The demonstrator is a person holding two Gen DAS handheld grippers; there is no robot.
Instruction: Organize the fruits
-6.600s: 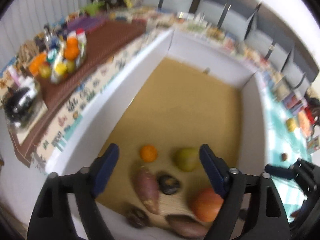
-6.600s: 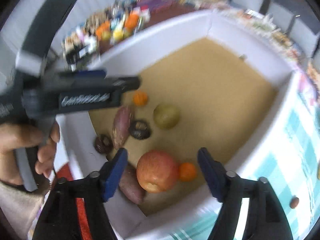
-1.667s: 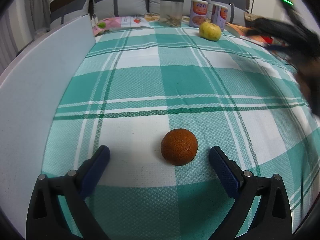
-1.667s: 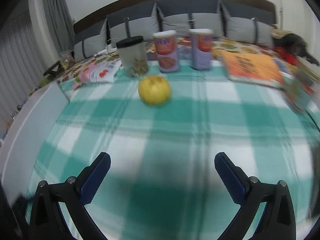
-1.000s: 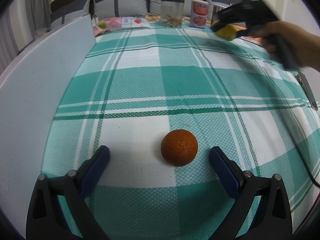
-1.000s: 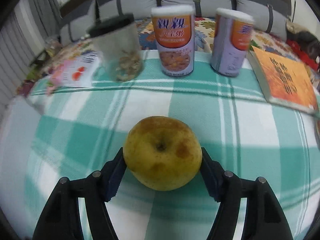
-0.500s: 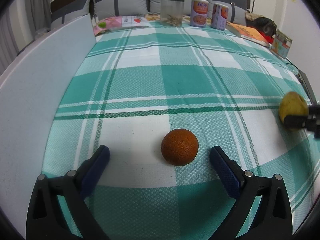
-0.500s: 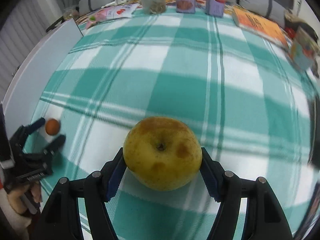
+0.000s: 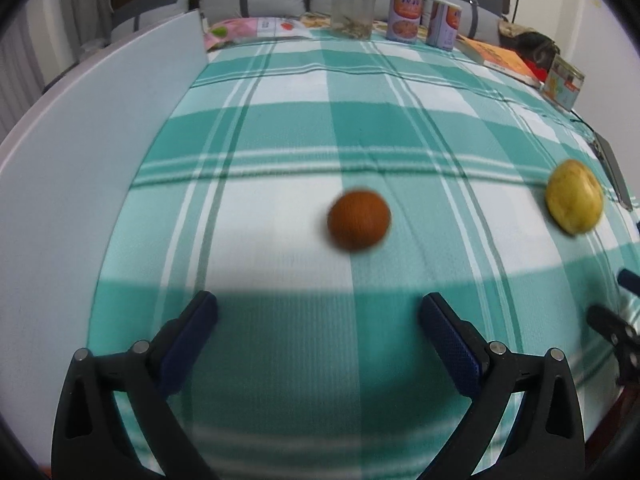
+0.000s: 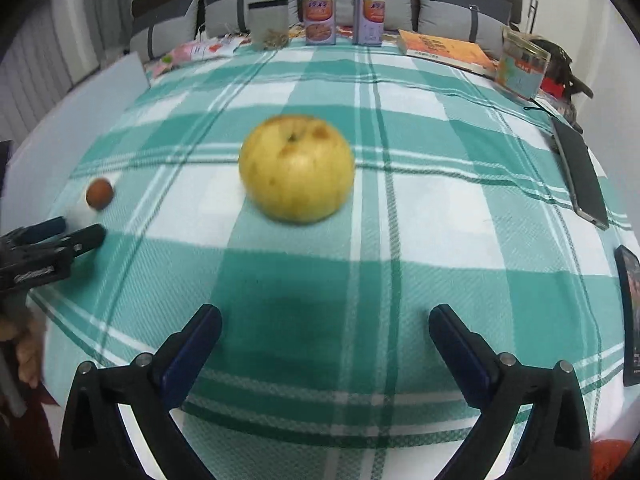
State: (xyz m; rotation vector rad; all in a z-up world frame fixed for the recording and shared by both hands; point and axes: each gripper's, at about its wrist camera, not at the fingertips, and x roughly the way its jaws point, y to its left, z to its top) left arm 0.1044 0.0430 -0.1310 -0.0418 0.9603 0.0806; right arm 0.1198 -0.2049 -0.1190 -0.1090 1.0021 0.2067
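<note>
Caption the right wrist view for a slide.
Right gripper open, jaws just opened, behind a yellow apple resting on the green checked tablecloth.

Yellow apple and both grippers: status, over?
Right gripper open, jaws just opened, nothing between them. Yellow apple free on checked cloth. Left gripper open, empty, orange beyond its tips. Nothing in the way.

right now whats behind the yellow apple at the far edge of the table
Behind the yellow apple, plaid cloth runs to a clear jar and two cans. The cloth directly behind the apple is covered.
</note>
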